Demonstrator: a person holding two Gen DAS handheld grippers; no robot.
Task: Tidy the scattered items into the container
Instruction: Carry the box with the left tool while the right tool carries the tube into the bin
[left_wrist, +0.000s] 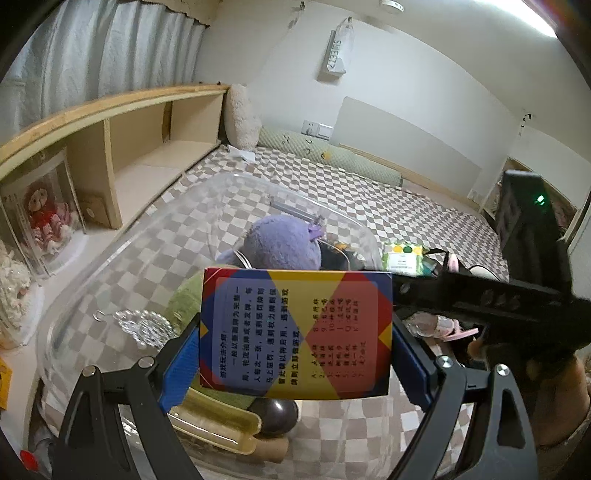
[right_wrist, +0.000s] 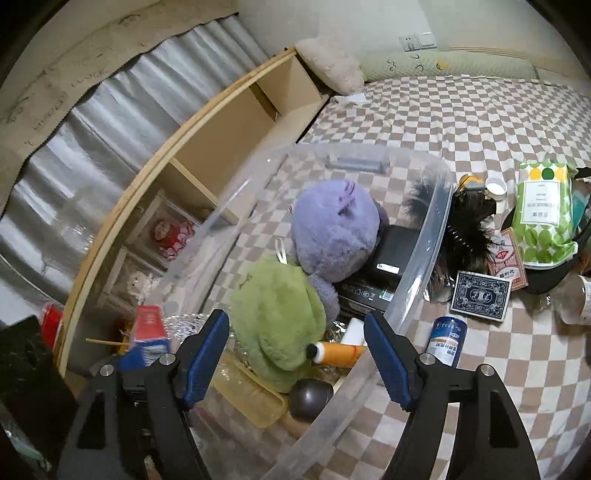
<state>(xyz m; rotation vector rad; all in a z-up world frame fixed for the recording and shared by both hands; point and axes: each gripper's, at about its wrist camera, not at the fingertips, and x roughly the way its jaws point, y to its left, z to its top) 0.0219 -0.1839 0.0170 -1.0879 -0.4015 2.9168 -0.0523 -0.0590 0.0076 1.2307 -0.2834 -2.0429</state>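
Several items already sit in our clear container (right_wrist: 417, 258), left gripper (left_wrist: 295, 332) clamps a card box (left_wrist: 295, 332) over it, right gripper (right_wrist: 295, 354) open, card decks (right_wrist: 480, 297) and wipes (right_wrist: 543, 218) left on bed.

Count, both views.

Bin (right_wrist: 421, 236): 1, clear plastic.

In bin:
- plush toys: 2, one purple (right_wrist: 334, 236), one green (right_wrist: 277, 321)
- black boxes (right_wrist: 391, 254): 2, stacked
- yellow tray (right_wrist: 251, 391): 1
- orange tube (right_wrist: 338, 353): 1
- dark ball (right_wrist: 310, 395): 1

On bed outside bin:
- card packs: 2, one blue (right_wrist: 480, 296), one red (right_wrist: 508, 262)
- green dotted packet (right_wrist: 545, 214): 1
- small can (right_wrist: 447, 339): 1
- white cup (right_wrist: 495, 187): 1

Held in left jaws: card box (left_wrist: 295, 332), 1.
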